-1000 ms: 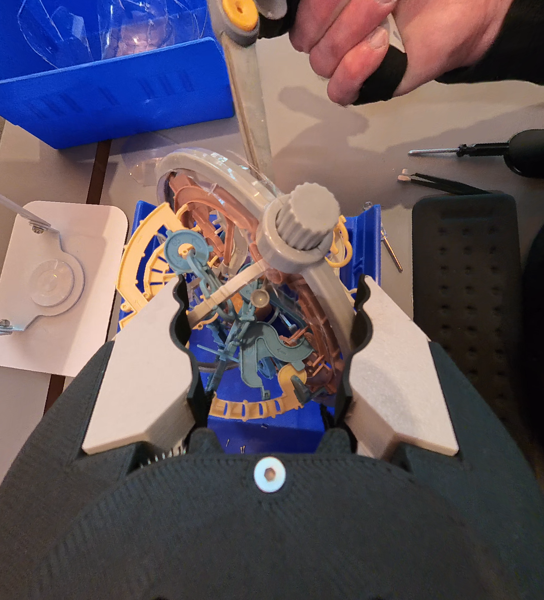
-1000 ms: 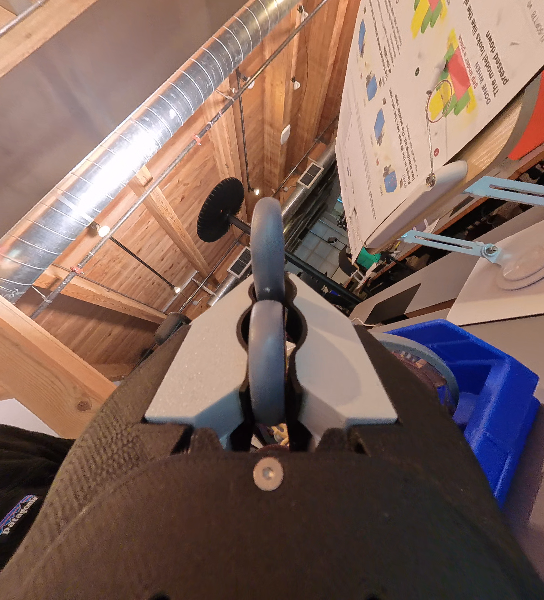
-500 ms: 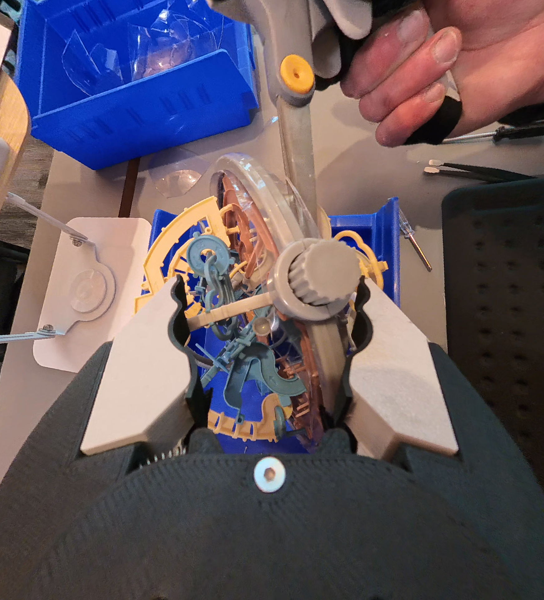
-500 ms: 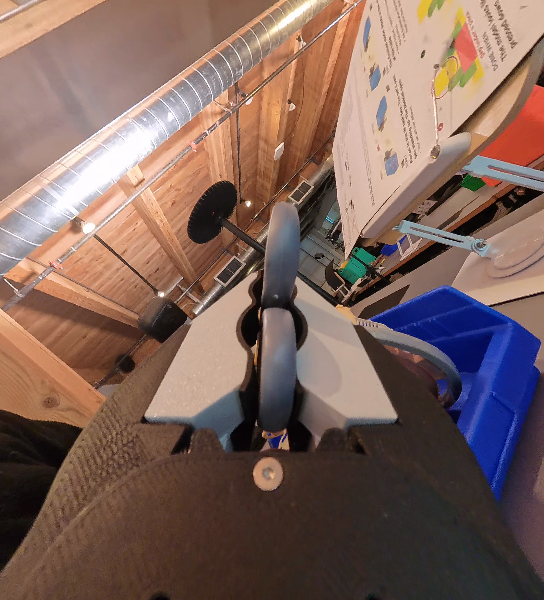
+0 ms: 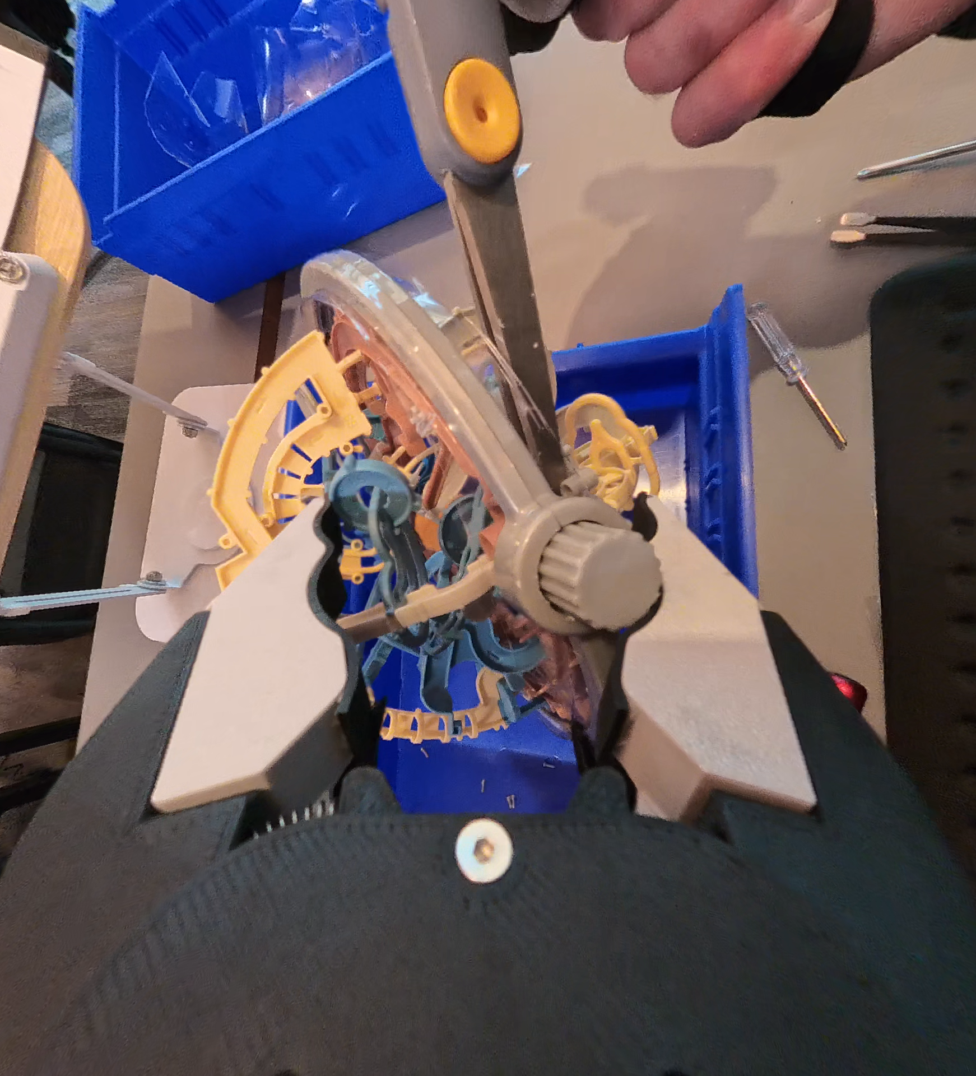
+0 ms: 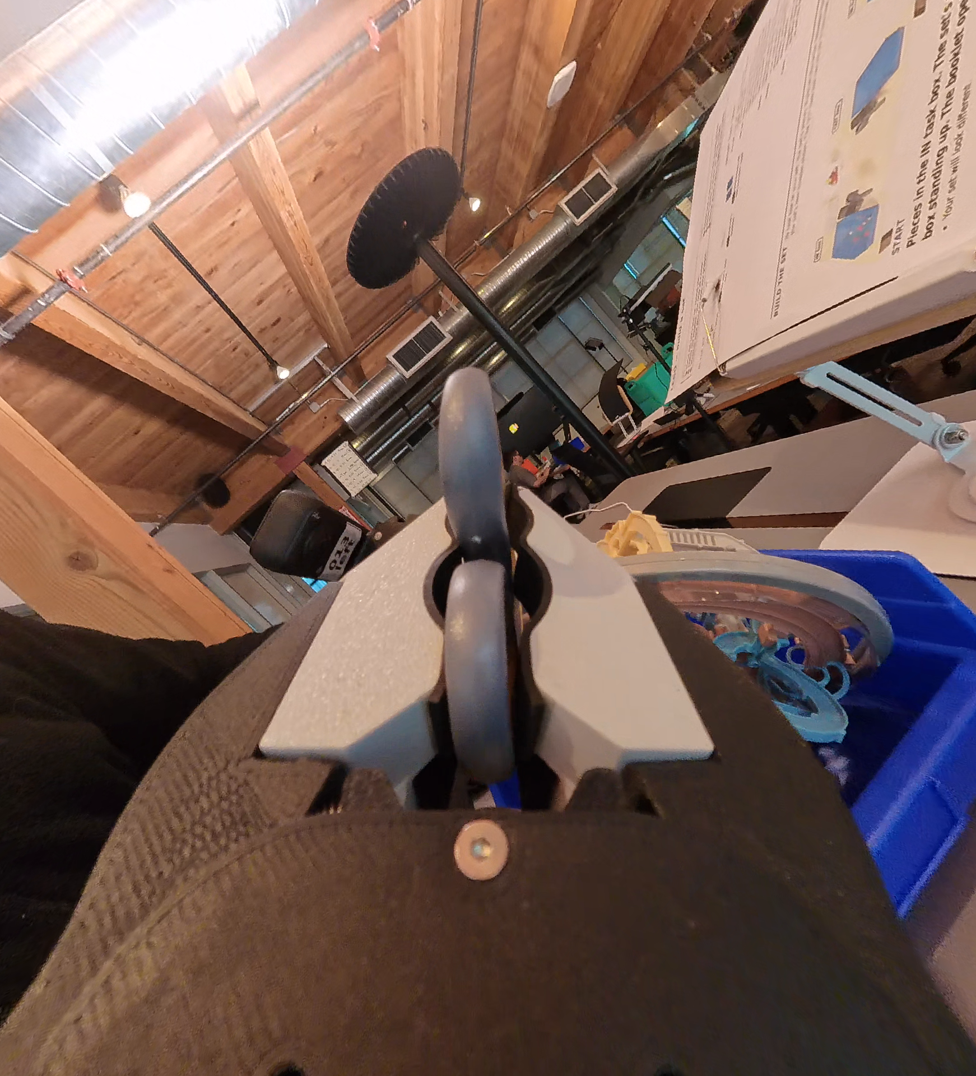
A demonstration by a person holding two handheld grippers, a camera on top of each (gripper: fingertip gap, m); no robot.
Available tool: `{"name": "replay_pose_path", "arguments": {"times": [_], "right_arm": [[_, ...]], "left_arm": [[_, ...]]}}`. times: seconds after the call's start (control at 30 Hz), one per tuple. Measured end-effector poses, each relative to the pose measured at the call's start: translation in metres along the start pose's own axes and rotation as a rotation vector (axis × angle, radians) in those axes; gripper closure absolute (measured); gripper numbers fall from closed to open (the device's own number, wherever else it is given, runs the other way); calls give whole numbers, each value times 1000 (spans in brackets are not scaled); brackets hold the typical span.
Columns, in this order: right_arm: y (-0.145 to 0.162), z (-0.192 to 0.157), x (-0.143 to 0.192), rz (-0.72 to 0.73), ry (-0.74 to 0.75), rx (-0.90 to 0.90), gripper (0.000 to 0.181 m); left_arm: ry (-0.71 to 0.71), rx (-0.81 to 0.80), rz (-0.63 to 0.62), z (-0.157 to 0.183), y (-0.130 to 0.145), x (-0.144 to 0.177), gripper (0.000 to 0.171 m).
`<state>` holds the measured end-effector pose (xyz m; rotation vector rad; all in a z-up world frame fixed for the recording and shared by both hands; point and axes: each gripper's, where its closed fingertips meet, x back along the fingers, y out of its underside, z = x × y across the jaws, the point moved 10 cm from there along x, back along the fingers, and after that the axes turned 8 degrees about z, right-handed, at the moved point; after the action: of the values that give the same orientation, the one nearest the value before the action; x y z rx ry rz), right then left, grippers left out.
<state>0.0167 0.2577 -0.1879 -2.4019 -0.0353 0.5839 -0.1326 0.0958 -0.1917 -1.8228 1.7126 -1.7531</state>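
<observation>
A plastic clockwork model with a grey ring [image 5: 416,355], a grey ribbed knob [image 5: 596,567] and yellow, teal and brown parts sits in a blue bin [image 5: 724,436]. My left gripper [image 5: 480,512] is open over it, and the knob lies against my right finger. Scissors [image 5: 509,291] with an orange pivot point down, their tips at the ring just behind the knob. My right gripper [image 6: 483,524] is shut on the scissors' grey-blue handle loop [image 6: 474,640]. The model [image 6: 765,588] and the bin [image 6: 940,728] also show in the right wrist view, to the right.
A second blue bin [image 5: 264,192] with clear plastic pieces stands at the back left. A white stand base [image 5: 177,495] is at the left. A small screwdriver [image 5: 794,378], tweezers [image 5: 910,227] and a black perforated mat [image 5: 951,466] are at the right. A hand [image 5: 736,64] is above. Left tips to right tips: about 12 cm.
The scissors have come down and nearer, their blades swinging from behind the ring to beside the knob. My left gripper has moved closer, bringing the knob against my right finger.
</observation>
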Motion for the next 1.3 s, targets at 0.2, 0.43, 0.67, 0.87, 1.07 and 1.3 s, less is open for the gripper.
{"name": "replay_pose_path", "arguments": {"times": [0.2,0.43,0.67,0.87,1.07,1.3], "right_arm": [[-8,-1,1,-64,0,77,171],[-22,-7,-10,-216,18,185,171],[-29,-13,-19,-326,21,253,171],[-28,-20,-34,-408,7,322,171],[-31,-24,-37,-478,-18,374,171],[-34,-28,-46,-562,-47,451,171]], "left_arm": [[4,-40,-33,3,-6,-6,75],[-11,-120,-94,6,-8,-16,79],[-16,-224,-165,14,-15,-25,83],[11,-311,-212,24,-17,-32,85],[42,-350,-241,24,-19,-34,85],[57,-368,-264,23,-20,-36,85]]}}
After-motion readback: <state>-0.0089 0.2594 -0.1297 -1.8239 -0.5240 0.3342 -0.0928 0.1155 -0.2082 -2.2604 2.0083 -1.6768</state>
